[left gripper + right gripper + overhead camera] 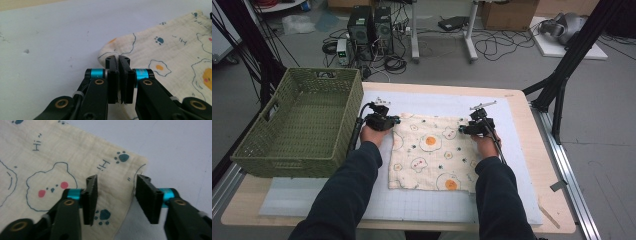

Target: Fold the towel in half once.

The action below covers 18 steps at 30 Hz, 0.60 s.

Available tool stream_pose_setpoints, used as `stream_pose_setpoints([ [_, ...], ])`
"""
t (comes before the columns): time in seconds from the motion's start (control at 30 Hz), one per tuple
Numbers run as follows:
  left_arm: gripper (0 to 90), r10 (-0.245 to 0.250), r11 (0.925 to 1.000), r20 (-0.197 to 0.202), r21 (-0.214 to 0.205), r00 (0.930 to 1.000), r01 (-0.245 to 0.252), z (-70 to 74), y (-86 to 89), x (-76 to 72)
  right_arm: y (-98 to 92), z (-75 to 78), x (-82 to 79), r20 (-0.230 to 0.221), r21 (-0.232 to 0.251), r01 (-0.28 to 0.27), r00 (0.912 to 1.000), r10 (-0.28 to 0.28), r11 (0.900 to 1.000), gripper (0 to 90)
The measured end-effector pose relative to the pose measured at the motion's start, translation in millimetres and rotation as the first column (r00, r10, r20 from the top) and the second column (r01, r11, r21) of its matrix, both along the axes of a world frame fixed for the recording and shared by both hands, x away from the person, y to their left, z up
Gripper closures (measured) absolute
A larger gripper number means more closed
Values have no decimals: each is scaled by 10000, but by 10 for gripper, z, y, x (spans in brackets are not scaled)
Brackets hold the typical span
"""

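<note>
The printed cloth (428,154) lies flat mid-mat. The left gripper (118,60) is clamped on its far-left corner; the right gripper (116,186) straddles the far-right corner, jaws apart — 1 pinch remains before lifting to fold.

Both forearms reach in from the near edge of the cloth (428,152), dark sleeves, approx. parallel. Left gripper (118,60) sits at the cloth's far-left corner, jaws pinched tight on it. Right gripper (116,195) is over the far-right corner, jaws apart, straddling the edge w/o pressing.
</note>
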<state>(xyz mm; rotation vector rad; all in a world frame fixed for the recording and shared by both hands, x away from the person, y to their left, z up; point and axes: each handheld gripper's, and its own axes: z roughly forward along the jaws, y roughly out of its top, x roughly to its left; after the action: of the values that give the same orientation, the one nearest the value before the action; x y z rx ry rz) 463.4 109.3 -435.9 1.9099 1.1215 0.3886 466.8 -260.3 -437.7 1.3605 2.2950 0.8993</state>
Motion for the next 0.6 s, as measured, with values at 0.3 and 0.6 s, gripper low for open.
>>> stream_pose_setpoints([
  [0.3,865,284,9995,447,-145,9986,-278,70,15,1,-49,12,-17,277,231,-272,9993,266,9994,865],
  [0.6,866,251,9976,733,-662,9970,-203,185,61,-61,-113,153,-87,1278,958,-489,9911,364,9942,865],
])
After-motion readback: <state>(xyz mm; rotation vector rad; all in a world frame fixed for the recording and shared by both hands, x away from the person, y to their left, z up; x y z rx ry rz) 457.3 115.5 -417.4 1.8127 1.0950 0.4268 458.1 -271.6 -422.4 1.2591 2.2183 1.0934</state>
